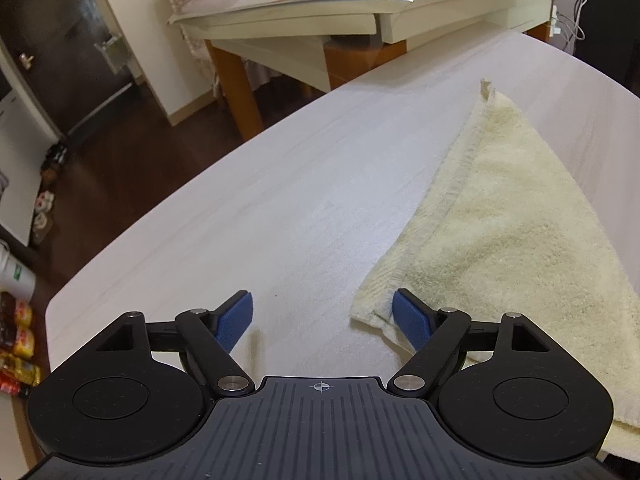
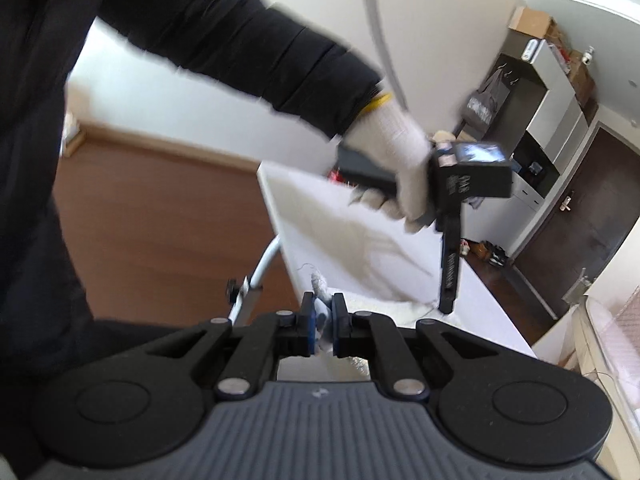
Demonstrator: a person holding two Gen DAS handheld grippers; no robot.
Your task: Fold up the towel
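A pale yellow towel point(image 1: 508, 224) lies on the white table point(image 1: 280, 200), folded into a triangle with a corner pointing away. My left gripper point(image 1: 322, 320) is open, low over the table at the towel's near left corner; its right finger point(image 1: 408, 320) touches the towel's edge. In the right wrist view my right gripper point(image 2: 322, 322) is shut on a corner of the towel point(image 2: 320, 284), held up over the table's edge. The left gripper point(image 2: 448, 272) also shows there, held in a white-gloved hand point(image 2: 396, 160), pointing down at the table.
A second table point(image 1: 360, 20) with a clear cover stands beyond the white one. Bottles and packets point(image 1: 16, 340) sit on the dark wood floor at left. A metal table leg point(image 2: 256, 276) and the person's black sleeve point(image 2: 200, 40) show in the right wrist view.
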